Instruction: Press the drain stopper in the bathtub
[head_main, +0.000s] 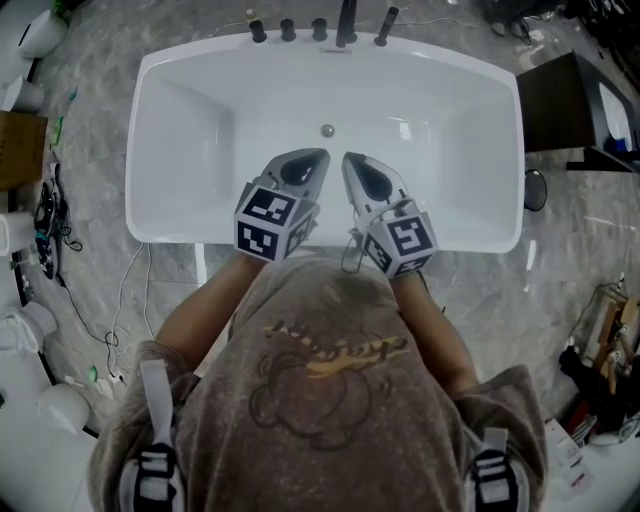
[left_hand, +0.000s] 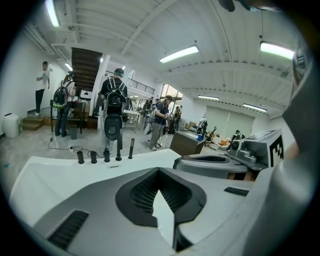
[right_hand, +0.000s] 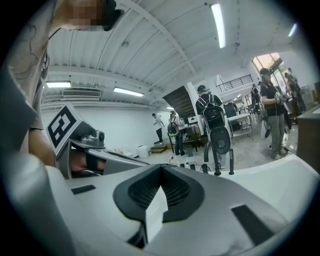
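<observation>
Hovering over the white bathtub (head_main: 480, 120), left hand-held gripper (head_main: 316, 157) and right hand-held gripper (head_main: 350, 160), both pressed together and empty, face the round metal drain stopper (head_main: 327, 130).

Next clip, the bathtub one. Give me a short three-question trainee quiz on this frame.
1. True or false: the left gripper is touching the drain stopper.
2. Where do the black tap fittings stand? A) on the far rim of the bathtub; B) on its near rim; C) on the floor.
3. Fill in: the right gripper has its jaws shut on ____.
Key: 1 false; 2 A; 3 nothing.
</observation>
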